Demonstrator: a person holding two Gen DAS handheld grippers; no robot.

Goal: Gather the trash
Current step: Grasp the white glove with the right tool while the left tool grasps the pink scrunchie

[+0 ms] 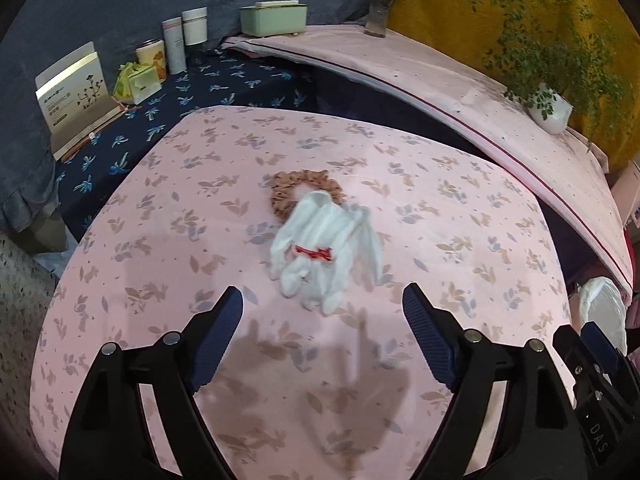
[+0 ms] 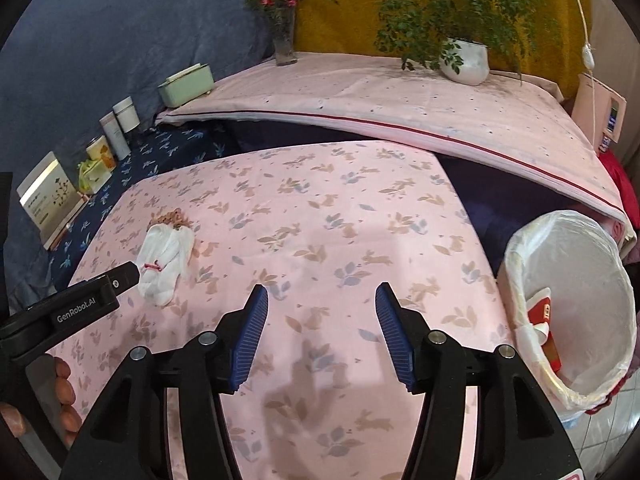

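White gloves [image 1: 326, 248] on scrunchie [image 1: 292, 186], bin [image 2: 520, 264] beside

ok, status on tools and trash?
Left tool open, empty, facing white glove. Right tool open, empty. Scrunchie under glove. Bin at right.

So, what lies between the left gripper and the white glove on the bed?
Nothing: in the left wrist view, only bare pink rabbit-print sheet separates the open left gripper from the white glove, which lies just ahead of its fingers.

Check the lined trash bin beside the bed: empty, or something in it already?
Not empty. The white-lined trash bin is upright and open, with a red and white wrapper lying against its inner wall. How much sits underneath cannot be told.
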